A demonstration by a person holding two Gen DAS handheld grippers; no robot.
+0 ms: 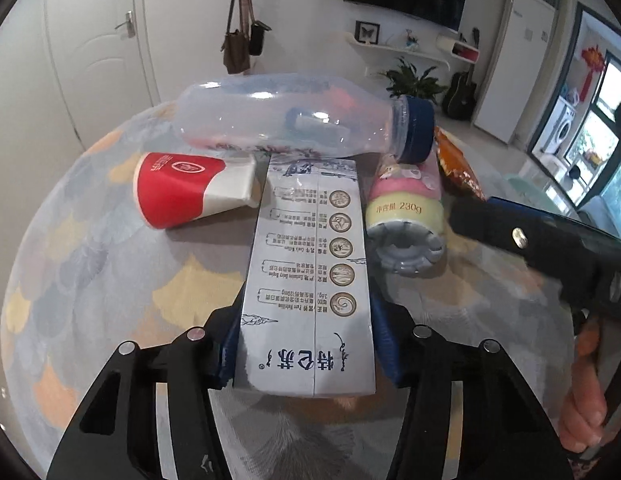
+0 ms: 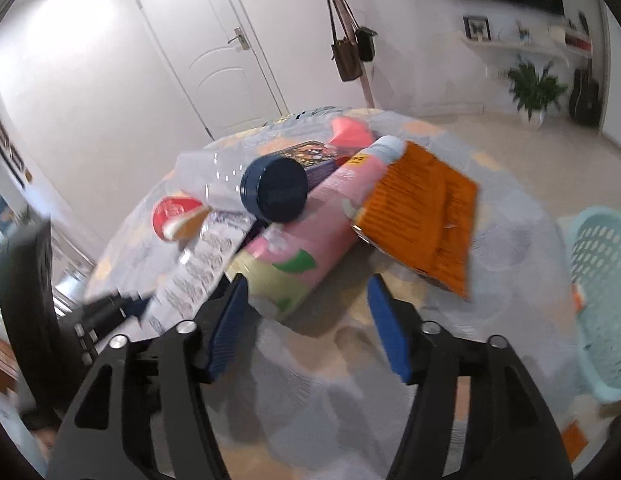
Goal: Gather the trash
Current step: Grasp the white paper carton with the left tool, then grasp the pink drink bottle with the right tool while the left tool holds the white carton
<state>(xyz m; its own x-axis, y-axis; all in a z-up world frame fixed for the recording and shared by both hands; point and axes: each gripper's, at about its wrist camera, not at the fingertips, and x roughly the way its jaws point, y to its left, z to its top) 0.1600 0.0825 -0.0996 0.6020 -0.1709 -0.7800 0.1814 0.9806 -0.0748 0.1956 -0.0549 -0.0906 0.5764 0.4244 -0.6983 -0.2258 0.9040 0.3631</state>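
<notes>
In the left wrist view, the left hand-held gripper (image 1: 306,354) has a grey milk carton (image 1: 308,264) between its two blue pads. The pads sit tight on both sides of the carton, so it is clamped on it. The carton's far end pokes under a clear bottle (image 1: 294,120) with a dark blue cap (image 1: 418,130), which lies on its side across the pile. A red and white paper cup (image 1: 190,190) lies on its side to the left of the carton. A pink and yellow bottle (image 1: 406,216) lies just to the right of the carton, its bottom end facing the camera. An orange snack bag (image 1: 456,160) peeks out behind it. All of this trash rests on a table (image 1: 90,272) with a cloth of grey, blue and yellow scales. On the right, the black body of the right hand-held gripper (image 1: 550,244) comes in, with a person's fingers (image 1: 582,412) around its handle.

In the right wrist view, which is a bit blurry, the right hand-held gripper (image 2: 306,320) has its blue pads apart, holding nothing. The near end of the pink and yellow bottle (image 2: 306,248) lies just ahead of the pads. The orange snack bag (image 2: 422,216) lies to its right and rests partly on it. The dark blue cap (image 2: 274,190) of the clear bottle faces the camera. The grey milk carton (image 2: 194,276) is on the left, with the paper cup (image 2: 176,216) behind it. A light green basket (image 2: 602,304) stands at the right edge.
</notes>
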